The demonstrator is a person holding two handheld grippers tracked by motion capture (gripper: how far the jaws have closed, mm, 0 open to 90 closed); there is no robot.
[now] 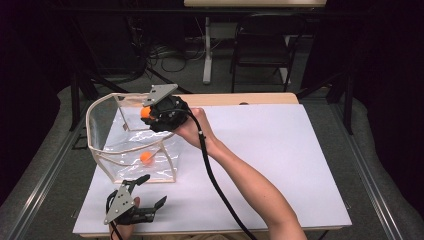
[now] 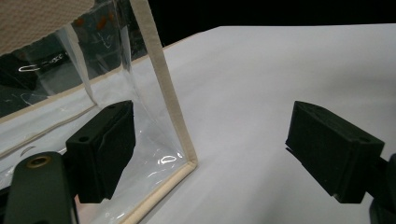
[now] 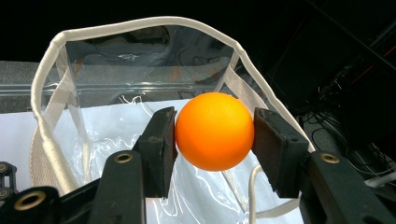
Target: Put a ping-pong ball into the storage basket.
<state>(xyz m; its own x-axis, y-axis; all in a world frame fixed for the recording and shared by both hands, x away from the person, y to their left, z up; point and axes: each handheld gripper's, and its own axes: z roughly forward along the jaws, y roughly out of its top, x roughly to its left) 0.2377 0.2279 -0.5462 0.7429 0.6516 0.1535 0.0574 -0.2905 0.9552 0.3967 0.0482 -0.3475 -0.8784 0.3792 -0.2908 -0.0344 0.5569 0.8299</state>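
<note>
The right claw (image 3: 215,133) is clenched on an orange ball (image 3: 215,131), a pad pressed to each side, and hangs above the far rim of the clear bag (image 1: 95,130). The bag's open mouth lies straight below and slightly nearer, so the drop looks to be nearly plumb down. A second ball (image 1: 146,157) already rests on the bag's floor. The left claw (image 1: 141,196) sits near, at the bag's near corner, jaws spread wide and gripping nothing; whether one pad touches the plastic wall is hard to say.
</note>
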